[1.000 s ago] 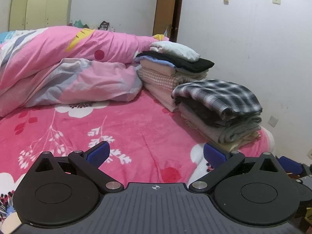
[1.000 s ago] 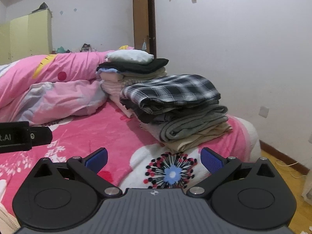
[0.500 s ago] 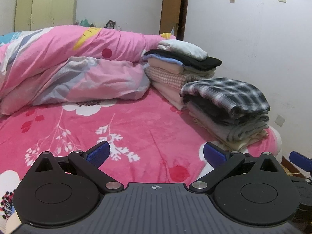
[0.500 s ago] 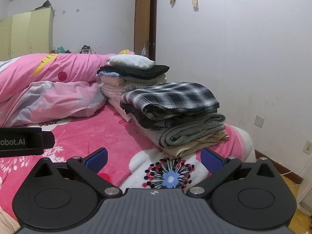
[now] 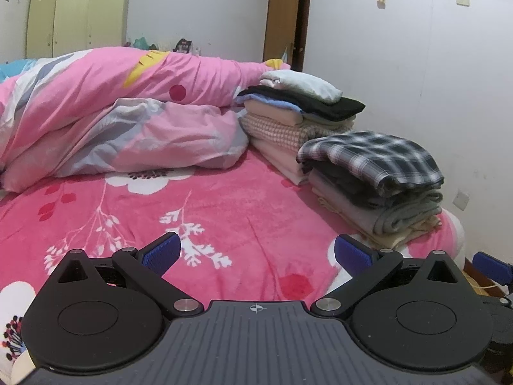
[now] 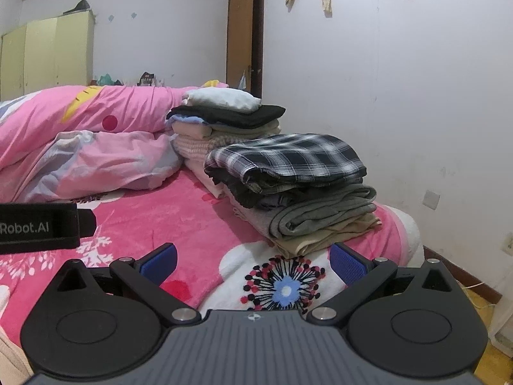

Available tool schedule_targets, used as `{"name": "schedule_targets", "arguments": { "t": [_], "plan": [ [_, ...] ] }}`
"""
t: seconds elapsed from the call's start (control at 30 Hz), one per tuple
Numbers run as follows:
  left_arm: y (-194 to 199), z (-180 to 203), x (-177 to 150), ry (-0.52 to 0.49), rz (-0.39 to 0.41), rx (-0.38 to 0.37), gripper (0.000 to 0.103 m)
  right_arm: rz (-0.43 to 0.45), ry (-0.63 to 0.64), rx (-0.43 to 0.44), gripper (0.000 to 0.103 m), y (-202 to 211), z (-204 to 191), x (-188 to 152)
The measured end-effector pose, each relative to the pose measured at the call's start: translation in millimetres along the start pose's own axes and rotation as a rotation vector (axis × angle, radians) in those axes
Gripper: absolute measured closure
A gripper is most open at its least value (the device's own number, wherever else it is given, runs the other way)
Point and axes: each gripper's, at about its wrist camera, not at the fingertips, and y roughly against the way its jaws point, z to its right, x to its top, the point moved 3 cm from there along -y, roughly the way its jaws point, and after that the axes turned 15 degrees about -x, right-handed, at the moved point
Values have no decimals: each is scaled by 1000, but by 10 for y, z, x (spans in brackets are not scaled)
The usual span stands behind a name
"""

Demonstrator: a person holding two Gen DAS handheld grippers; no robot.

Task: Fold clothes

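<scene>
1. My left tongs (image 5: 255, 253) sit nearest, blue tips spread wide apart with nothing between them, hovering over the pink flowered blanket (image 5: 224, 211).
2. My right tongs (image 6: 253, 258) are the same: spread apart, empty, above the white patch of blanket with the blue flower (image 6: 283, 288). The left tool's black body shows at that view's left edge.
3. Just beyond the right tongs is the near pile of folded clothes (image 6: 304, 199), with the plaid shirt (image 6: 288, 157) on top, then dark and grey pieces, and a beige one at the bottom. It sits close to the corner of the bed.
4. Behind it, touching or nearly so, is the 2nd pile (image 5: 298, 112), with a white piece on a black one at the top.
5. Further back lies the bunched pink duvet (image 5: 112, 122), then the wall, door and yellow wardrobe (image 5: 77, 12).
6. I see no unfolded garment from here, so I judge the folding done or between items.
7. Risks: the near pile looks uneven and stands by the bed's edge, so a nudge from my right tongs could tip it to the floor. Pinching only the plaid shirt's loose fold would undo it.
</scene>
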Motion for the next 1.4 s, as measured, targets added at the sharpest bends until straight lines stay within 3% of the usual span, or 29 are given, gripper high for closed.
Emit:
{"name": "schedule_targets", "arguments": {
  "t": [1.4],
  "plan": [
    [75, 38, 7, -21, 24, -11, 0, -20, 0, -1, 0, 66, 17, 47]
  ]
}}
